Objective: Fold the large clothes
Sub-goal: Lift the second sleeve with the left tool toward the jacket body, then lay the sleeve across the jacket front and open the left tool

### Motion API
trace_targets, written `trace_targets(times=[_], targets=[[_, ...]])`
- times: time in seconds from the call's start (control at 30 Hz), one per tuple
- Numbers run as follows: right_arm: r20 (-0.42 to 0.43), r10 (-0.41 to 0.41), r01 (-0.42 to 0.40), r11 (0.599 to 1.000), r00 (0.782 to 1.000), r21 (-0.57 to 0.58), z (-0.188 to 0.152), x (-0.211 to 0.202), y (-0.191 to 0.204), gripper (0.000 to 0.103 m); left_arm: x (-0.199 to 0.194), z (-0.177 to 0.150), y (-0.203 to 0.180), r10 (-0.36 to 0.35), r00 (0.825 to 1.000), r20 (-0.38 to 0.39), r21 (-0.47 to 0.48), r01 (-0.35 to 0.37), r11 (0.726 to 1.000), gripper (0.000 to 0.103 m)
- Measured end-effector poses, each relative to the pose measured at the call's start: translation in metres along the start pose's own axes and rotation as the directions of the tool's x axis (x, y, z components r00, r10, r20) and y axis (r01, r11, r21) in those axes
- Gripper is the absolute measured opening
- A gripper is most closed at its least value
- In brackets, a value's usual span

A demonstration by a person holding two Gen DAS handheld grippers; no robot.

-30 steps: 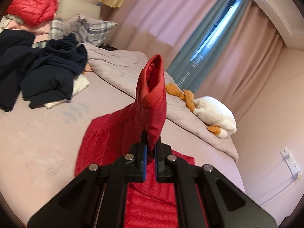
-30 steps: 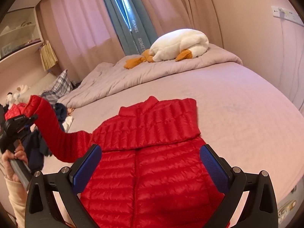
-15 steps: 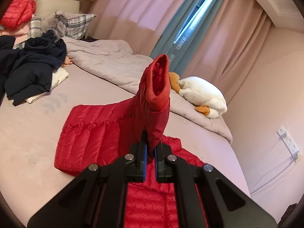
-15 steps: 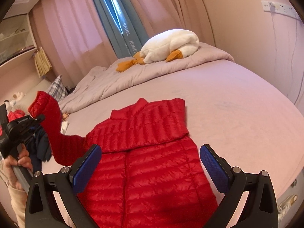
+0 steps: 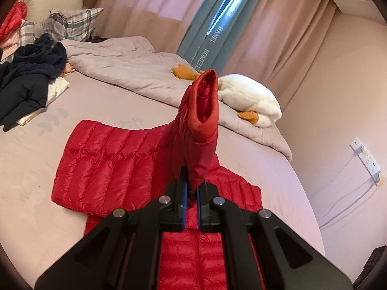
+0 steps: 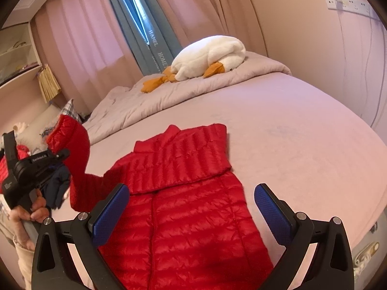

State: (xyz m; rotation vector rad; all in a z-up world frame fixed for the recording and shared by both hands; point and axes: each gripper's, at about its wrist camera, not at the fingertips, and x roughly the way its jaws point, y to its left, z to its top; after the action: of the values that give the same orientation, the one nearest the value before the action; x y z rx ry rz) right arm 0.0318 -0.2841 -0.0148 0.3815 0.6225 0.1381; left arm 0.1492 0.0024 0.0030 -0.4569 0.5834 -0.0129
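Left claw (image 5: 191,193) pinches quilted red sleeve (image 5: 198,125)

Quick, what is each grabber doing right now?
Left gripper: jaws closed on the red jacket's sleeve, held up off the bed.
Right gripper: jaws open, holding nothing, above the jacket.

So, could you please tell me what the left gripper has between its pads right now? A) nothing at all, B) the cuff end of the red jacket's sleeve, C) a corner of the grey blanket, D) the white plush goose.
B: the left gripper is shut on the red jacket's sleeve, which stands up from its pads with the cuff opening on top.
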Motion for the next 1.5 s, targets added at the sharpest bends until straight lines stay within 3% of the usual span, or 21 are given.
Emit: trace_targets(times=[0.73,1.5], targets=[[-0.020,-0.030,0.031,0.998,0.999,0.047,-0.005,0.003,-0.024,0.102,0.053,-0.047,-0.028,-0.015,0.987,-0.162,0.047,0.023,0.999,0.005],[-0.051,-0.067,0.071,0.993,0.996,0.089,-0.010,0.006,-0.044,0.102,0.099,-0.107,-0.040,0.006,0.941,-0.339,0.080,0.022,0.997,0.006]])
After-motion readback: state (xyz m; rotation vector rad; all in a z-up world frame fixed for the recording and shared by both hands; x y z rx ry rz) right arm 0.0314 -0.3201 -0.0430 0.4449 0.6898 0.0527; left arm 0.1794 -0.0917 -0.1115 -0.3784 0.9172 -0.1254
